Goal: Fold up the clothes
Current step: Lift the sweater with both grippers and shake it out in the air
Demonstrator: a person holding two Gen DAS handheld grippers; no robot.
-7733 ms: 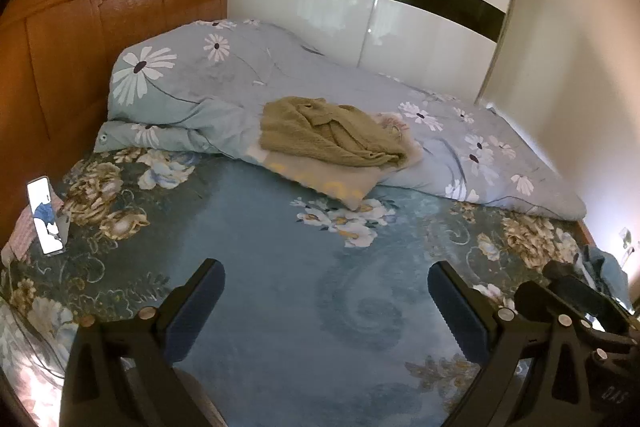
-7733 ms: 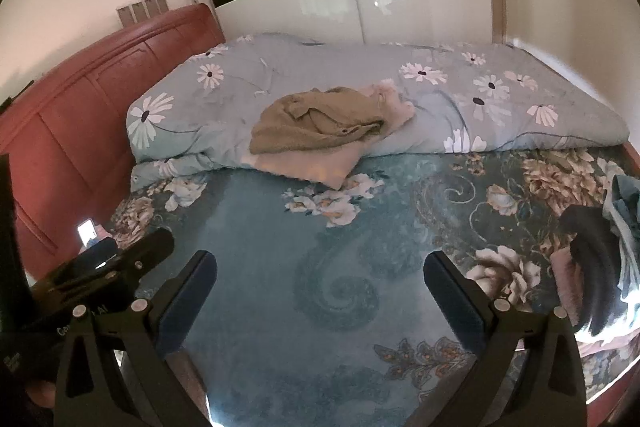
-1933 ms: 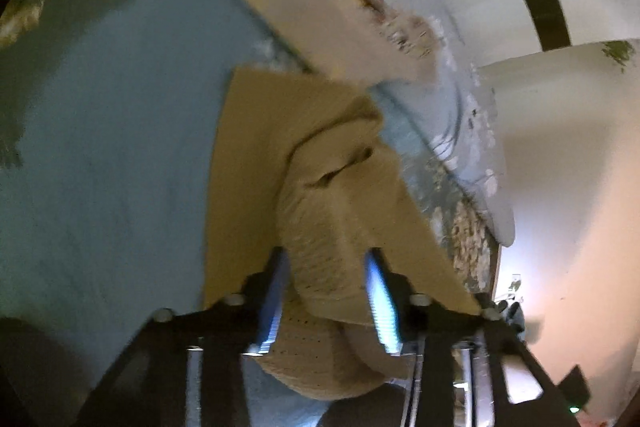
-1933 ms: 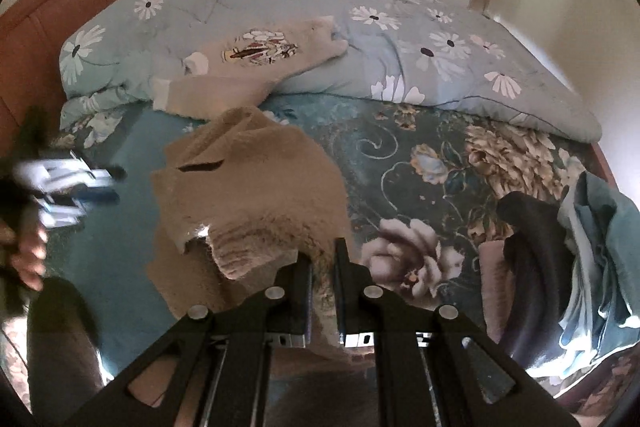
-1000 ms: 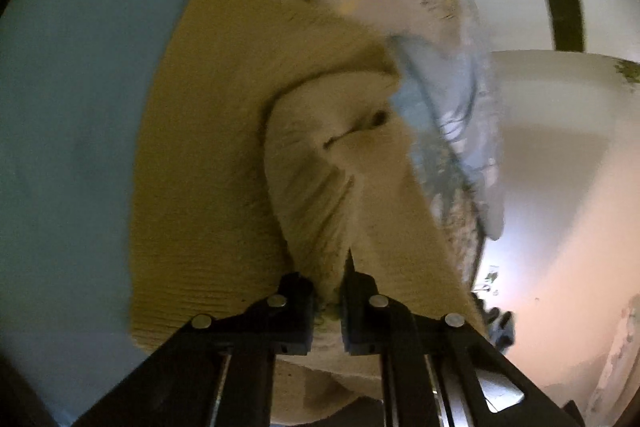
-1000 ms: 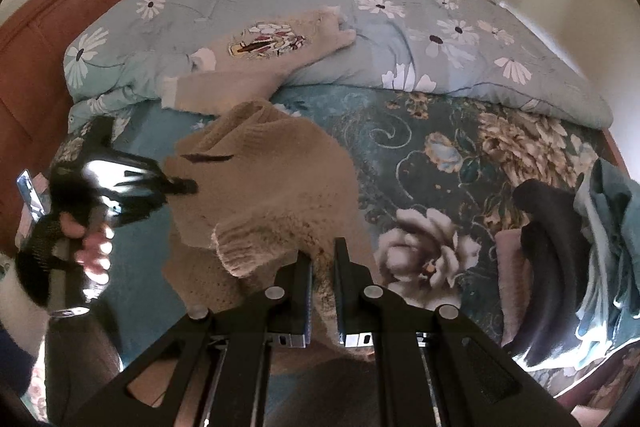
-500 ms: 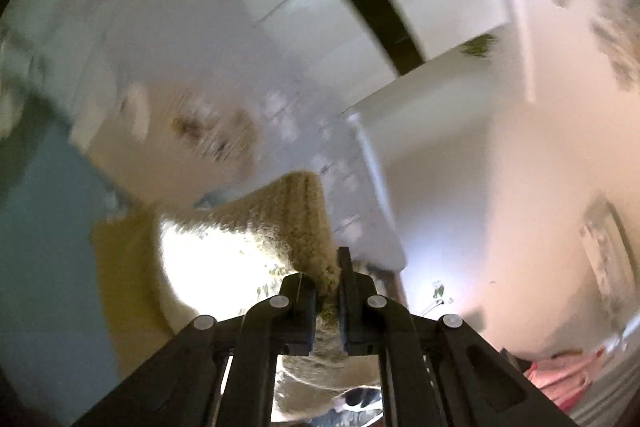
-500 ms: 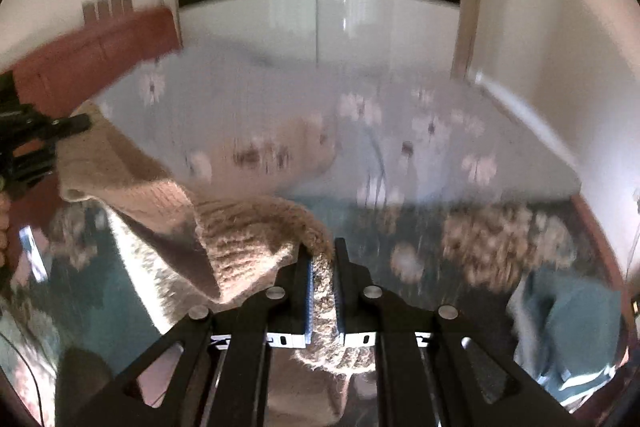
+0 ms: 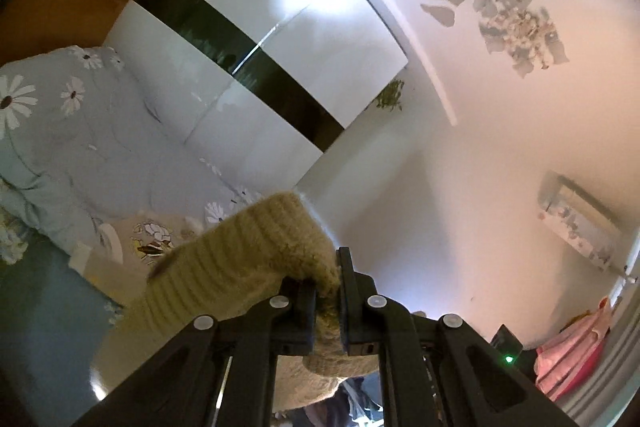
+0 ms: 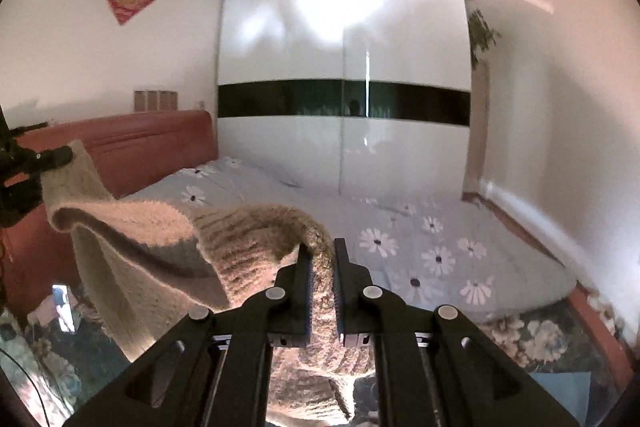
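Observation:
A tan knitted sweater (image 9: 248, 251) hangs in the air above the bed, held by both grippers. My left gripper (image 9: 328, 291) is shut on its ribbed edge. My right gripper (image 10: 321, 279) is shut on another part of the same sweater (image 10: 256, 239), which stretches left to the left gripper (image 10: 36, 163) seen at the left edge of the right wrist view. The sweater's lower part droops below the grippers. A cream printed garment (image 9: 148, 243) lies on the quilt beyond it.
A folded light-blue daisy quilt (image 10: 420, 239) lies along the far side of the bed. The wooden headboard (image 10: 132, 143) is at left, a white wardrobe (image 10: 344, 67) behind. A phone (image 10: 64, 307) lies on the floral sheet at left. Pink cloth (image 9: 572, 351) sits at far right.
Both grippers have lifted the sweater up off the bed, and both cameras have tilted up toward the wardrobe and ceiling. The sweater is now stretched between the two grippers.

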